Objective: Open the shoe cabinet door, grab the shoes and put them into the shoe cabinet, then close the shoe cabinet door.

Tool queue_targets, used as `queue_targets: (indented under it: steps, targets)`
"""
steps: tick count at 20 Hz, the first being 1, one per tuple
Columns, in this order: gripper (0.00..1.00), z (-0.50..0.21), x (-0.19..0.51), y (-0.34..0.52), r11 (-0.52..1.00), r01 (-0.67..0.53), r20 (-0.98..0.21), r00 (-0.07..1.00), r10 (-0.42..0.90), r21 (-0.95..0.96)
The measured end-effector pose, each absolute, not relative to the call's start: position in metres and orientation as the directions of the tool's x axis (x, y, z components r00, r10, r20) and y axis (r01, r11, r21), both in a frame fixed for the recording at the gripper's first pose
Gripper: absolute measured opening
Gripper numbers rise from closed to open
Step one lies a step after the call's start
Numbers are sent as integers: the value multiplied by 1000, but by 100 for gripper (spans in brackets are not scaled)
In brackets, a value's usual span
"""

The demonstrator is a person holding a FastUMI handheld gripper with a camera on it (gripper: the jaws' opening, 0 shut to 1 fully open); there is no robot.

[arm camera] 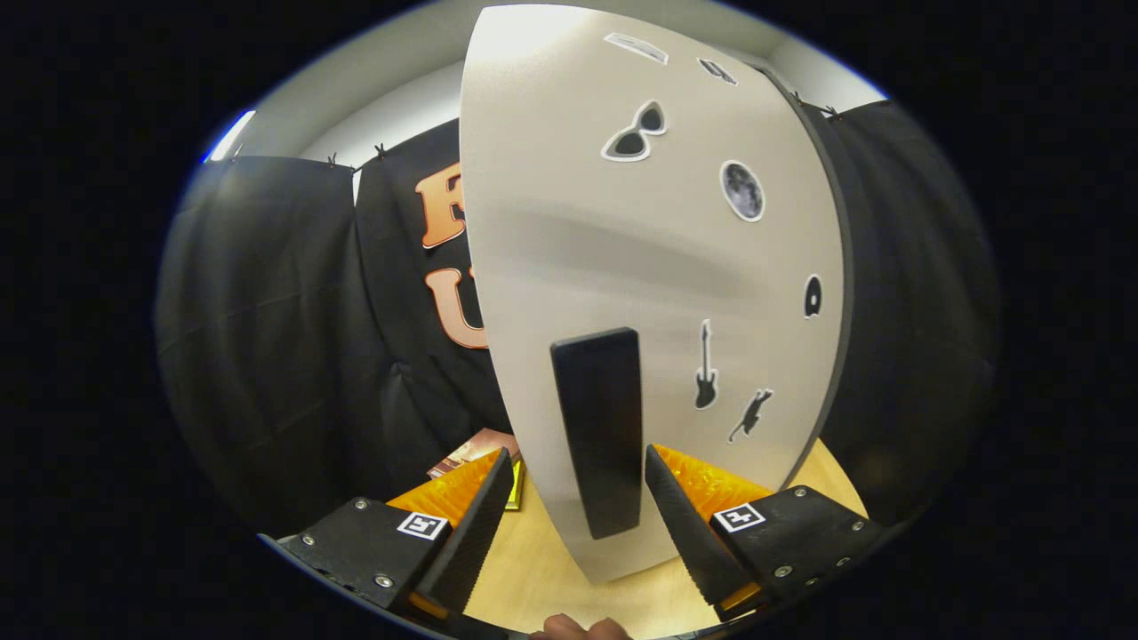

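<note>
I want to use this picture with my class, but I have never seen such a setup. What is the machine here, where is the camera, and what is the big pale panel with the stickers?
There is no robot arm. A person holds a two-finger tool in the hand, and the camera rides on it, looking forward along the fingers, hence the rounded, bulging picture. The pale panel is the shoe cabinet door, decorated with small stickers such as sunglasses and a guitar. Its dark upright handle stands between the open fingers, which are not pressing on it. Nothing is held. Below lies a light wooden surface, with black cloth walls behind. A bit of a hand shows at the bottom.
</note>
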State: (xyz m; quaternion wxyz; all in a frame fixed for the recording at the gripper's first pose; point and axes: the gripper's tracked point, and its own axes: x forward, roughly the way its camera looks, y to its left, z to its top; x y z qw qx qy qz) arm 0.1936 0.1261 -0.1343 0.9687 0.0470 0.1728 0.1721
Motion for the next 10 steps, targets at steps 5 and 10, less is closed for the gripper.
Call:
queue_targets:
  steps: [5, 10]
  targets:
    - [94, -137, 215, 143, 927, -347, -316, 871, 376, 146]
    - [91, -142, 245, 155, 919, -363, -314, 864, 393, 152]
